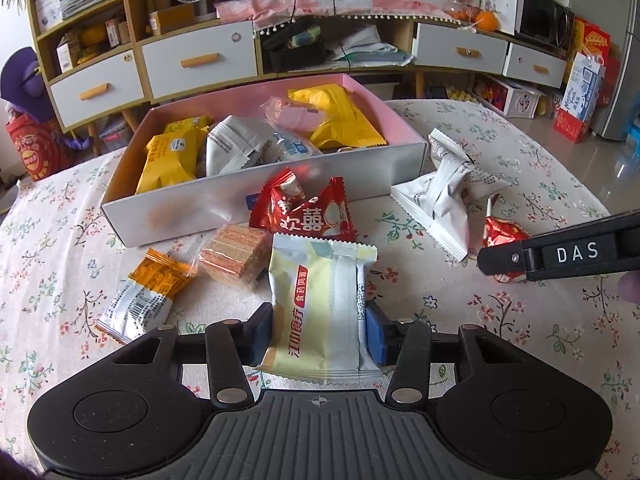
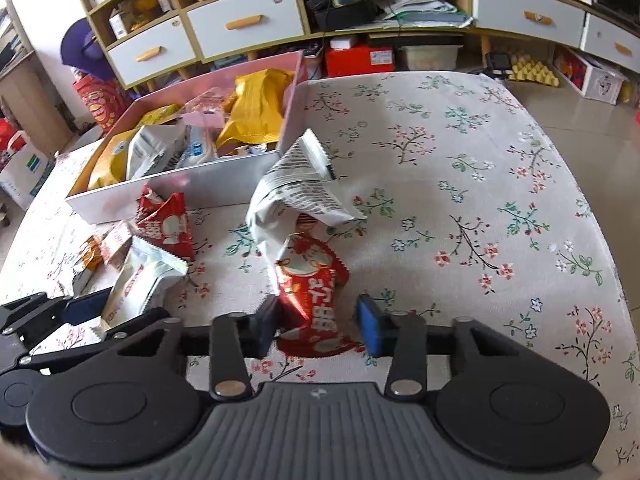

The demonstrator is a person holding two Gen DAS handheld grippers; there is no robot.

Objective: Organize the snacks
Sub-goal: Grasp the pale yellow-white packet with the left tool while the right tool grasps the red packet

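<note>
Snacks in crinkly sealed wrappers lie scattered on a table (image 2: 460,184) covered with a flower-printed cloth, most of them near a shallow rectangular box (image 1: 224,204) with pale outer walls and a pink lining. In the left wrist view, the left gripper (image 1: 320,336) is clamped on a pale yellow and white packet (image 1: 316,312) with red lettering; both blue pads press its long edges and the flat pouch stands between them. At twelve o'clock from it a glossy red packet (image 1: 308,212) leans against the box wall, with a clear-wrapped stack of orange wafers (image 1: 234,256) at eleven o'clock and an orange and white packet (image 1: 140,300) at nine o'clock. Crumpled white packets (image 1: 444,196) lie at two o'clock.

In the right wrist view, the right gripper (image 2: 318,328) has a shiny red foil packet (image 2: 312,304) between its jaws; the left pad touches it, while the right pad's contact cannot be told. A white printed packet (image 2: 296,188) lies over that packet's far end. Inside the box sit yellow, white and pink packets, heaped loosely.
</note>
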